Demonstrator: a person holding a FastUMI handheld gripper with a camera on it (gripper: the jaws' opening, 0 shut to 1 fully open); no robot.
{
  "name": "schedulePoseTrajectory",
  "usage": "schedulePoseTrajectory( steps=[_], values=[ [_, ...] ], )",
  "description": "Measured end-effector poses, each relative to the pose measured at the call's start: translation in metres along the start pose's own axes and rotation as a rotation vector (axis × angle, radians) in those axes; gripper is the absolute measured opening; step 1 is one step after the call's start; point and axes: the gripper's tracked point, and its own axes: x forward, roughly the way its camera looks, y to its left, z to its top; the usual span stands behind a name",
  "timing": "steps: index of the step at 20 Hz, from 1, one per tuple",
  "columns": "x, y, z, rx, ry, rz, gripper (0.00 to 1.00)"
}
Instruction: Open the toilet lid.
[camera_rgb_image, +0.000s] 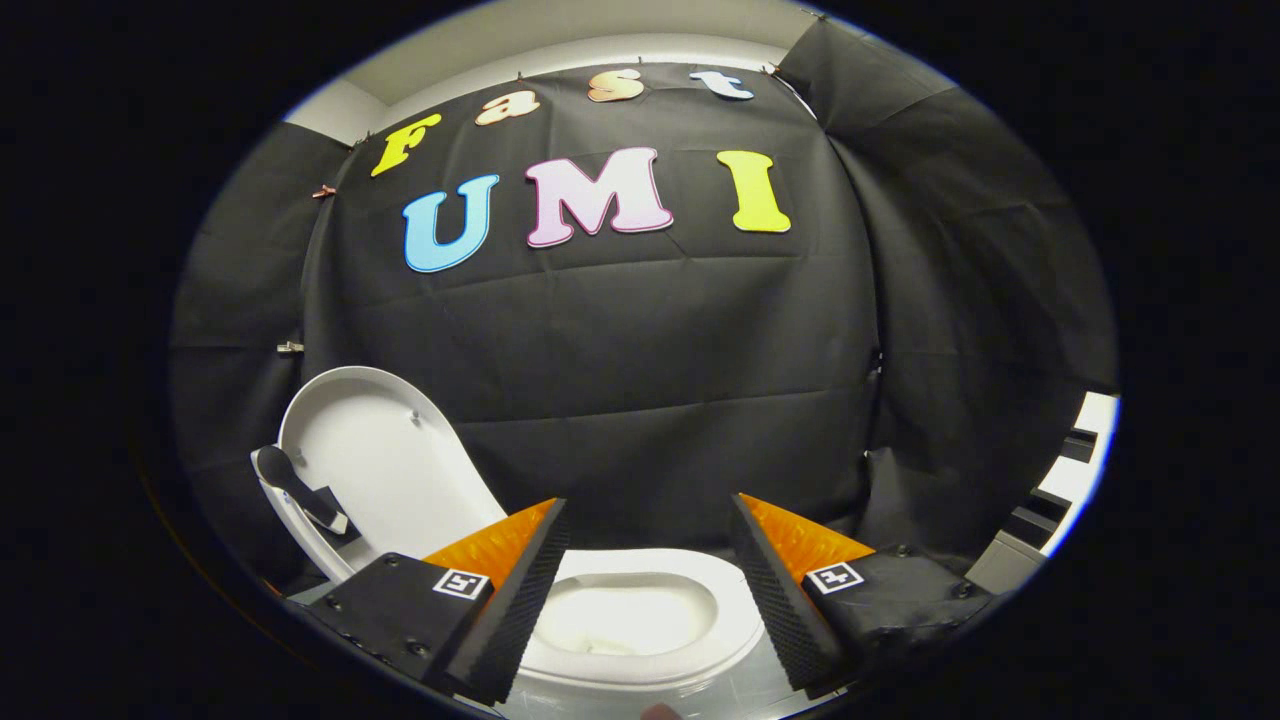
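On the far left, small metal clips (290, 347) are pinning the black cloth wall (650, 360) of the booth, and the cloth is hanging in soft folds behind everything. Below the clips, the white toilet lid (385, 465) is standing raised, leaning back toward the left against the cloth, with its inner face turning toward the camera. Two small bumpers are showing on that inner face near its upper edge. At the lower left of the lid, a dark handle-like part (295, 488) is sticking out beside the lid's rim; what it is exactly cannot be told.

Moving to the middle, the gripper (648, 525) is hovering above the toilet with its two fingers (520, 590) spreading wide apart, and they are holding nothing. Each finger base is carrying a small square marker tag (460, 584). Between and beyond the fingers, the white toilet seat (700, 585) is lying down flat, and the open bowl (620, 620) is showing inside the ring of the seat. The lid is staying to the left of the left finger, apart from it.

On the far right, past the edge of the cloth, a light wall or floor with dark rectangular shapes (1075, 460) is appearing, too small to identify.
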Motion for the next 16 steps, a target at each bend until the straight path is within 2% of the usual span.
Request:
schedulePoseTrajectory(
  steps=[16],
  values=[
    [-0.007,0.009,-0.007,-0.023,0.017,0.025,0.99]
  ],
)
